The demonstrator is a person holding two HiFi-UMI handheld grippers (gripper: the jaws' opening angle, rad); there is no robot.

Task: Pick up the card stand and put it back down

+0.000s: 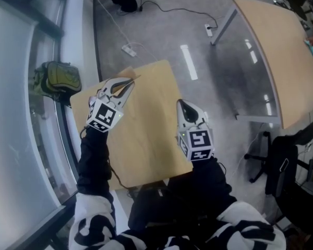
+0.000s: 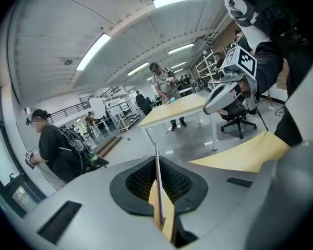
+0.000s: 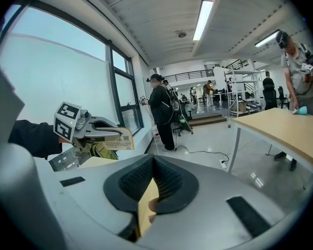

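The card stand [image 1: 131, 79] is a thin tan card with a printed label, held off the small wooden table [image 1: 151, 139] near its far left corner. My left gripper [image 1: 126, 84] is shut on it. In the left gripper view the card stand [image 2: 157, 186] shows edge-on between the pads. In the right gripper view the card stand [image 3: 116, 139] sticks out of the left gripper [image 3: 110, 128] at the left. My right gripper [image 1: 186, 107] hovers over the table's right edge, shut with nothing in it. The same right gripper [image 2: 215, 100] appears at the upper right of the left gripper view.
A green backpack [image 1: 55, 80] lies by the window at the left. A power strip and cables [image 1: 129, 49] lie on the floor beyond the table. A larger wooden table [image 1: 284, 56] stands at the right, an office chair [image 1: 274, 163] below it. People stand farther off in the room.
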